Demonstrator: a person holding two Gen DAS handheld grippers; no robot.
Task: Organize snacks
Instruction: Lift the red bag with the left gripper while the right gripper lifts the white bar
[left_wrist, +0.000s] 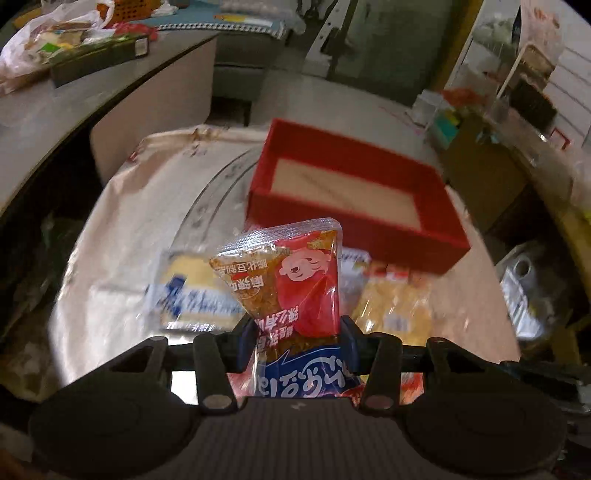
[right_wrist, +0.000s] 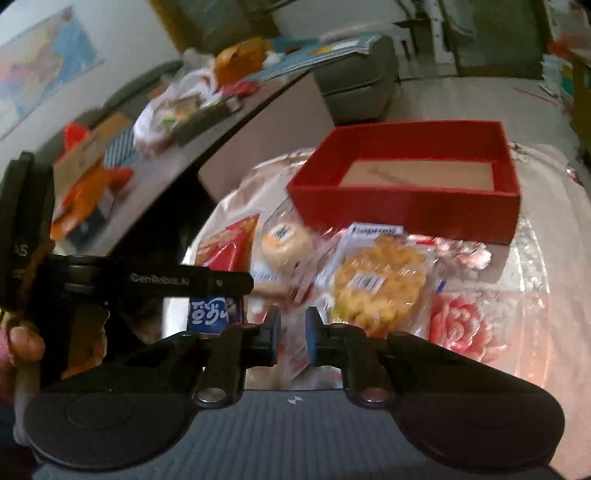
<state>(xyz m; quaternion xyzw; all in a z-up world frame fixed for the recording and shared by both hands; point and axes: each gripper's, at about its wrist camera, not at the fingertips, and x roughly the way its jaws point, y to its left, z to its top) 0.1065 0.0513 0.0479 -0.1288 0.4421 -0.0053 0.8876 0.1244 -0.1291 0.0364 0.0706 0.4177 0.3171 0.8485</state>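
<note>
My left gripper (left_wrist: 297, 332) is shut on a red and blue snack packet (left_wrist: 288, 273), which stands upright above the table in front of the red box (left_wrist: 332, 229). In the right wrist view that same packet (right_wrist: 225, 247) shows at the left under the left gripper's black bar. My right gripper (right_wrist: 291, 332) has its pads close together on the clear wrapper of a round pastry packet (right_wrist: 280, 240). Beside it on the table lies a yellow snack packet (right_wrist: 376, 284). The red box (right_wrist: 406, 210) stands open behind the snacks, and its tan floor shows bare.
A yellow and blue packet (left_wrist: 192, 291) and a yellow one (left_wrist: 395, 299) lie blurred on the shiny floral table cover (right_wrist: 461, 328). A counter (left_wrist: 55, 110) with bags and clutter runs along the left. A grey sofa (right_wrist: 354, 74) stands behind, and a thumb (right_wrist: 22, 343) shows at the left edge.
</note>
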